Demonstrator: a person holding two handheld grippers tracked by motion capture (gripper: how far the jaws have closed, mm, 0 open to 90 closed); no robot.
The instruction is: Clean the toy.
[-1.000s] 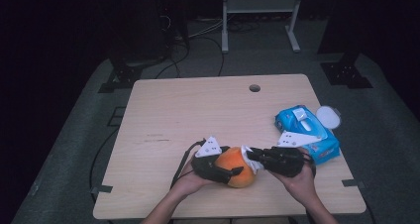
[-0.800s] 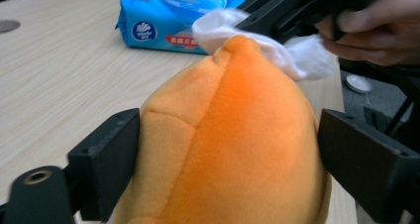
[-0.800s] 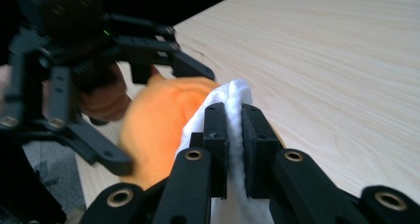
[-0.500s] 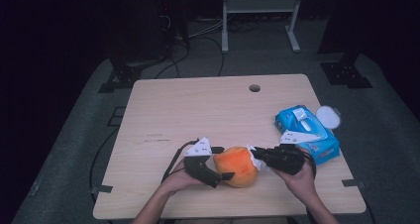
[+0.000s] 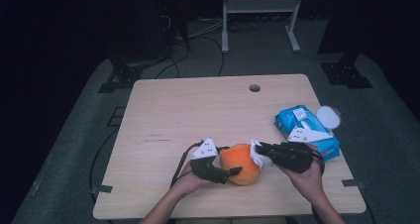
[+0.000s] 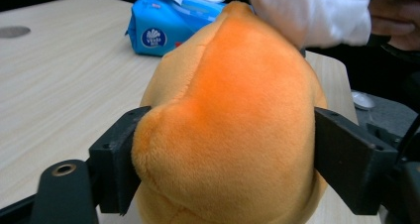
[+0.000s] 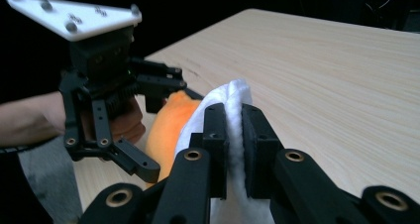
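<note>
High view puts my left gripper point(image 5: 236, 171) at 6 o'clock on the table point(image 5: 198, 110), its jaws clamped on either side of the orange plush point(image 5: 241, 162), which rests on the wood near the front edge. Those jaws have just been closing, and the left gripper view confirms both black pads pressed into the plush's flanks point(image 6: 233, 125), the fabric bulging between them. My right gripper point(image 5: 257, 150) comes in from 3 o'clock of the plush, jaws pinched tight on a white wipe point(image 5: 257, 153). Right gripper view shows the wipe point(image 7: 233, 120) squeezed between my two pads, its free fold lying against the top of the plush point(image 7: 168, 120). Beyond it stands my left gripper point(image 7: 148, 135) with its plate uppermost. A blue wipe pack point(image 5: 307, 132), lid flipped open, lies at 2 o'clock of the plush, just beside my right hand point(image 5: 307, 177).
</note>
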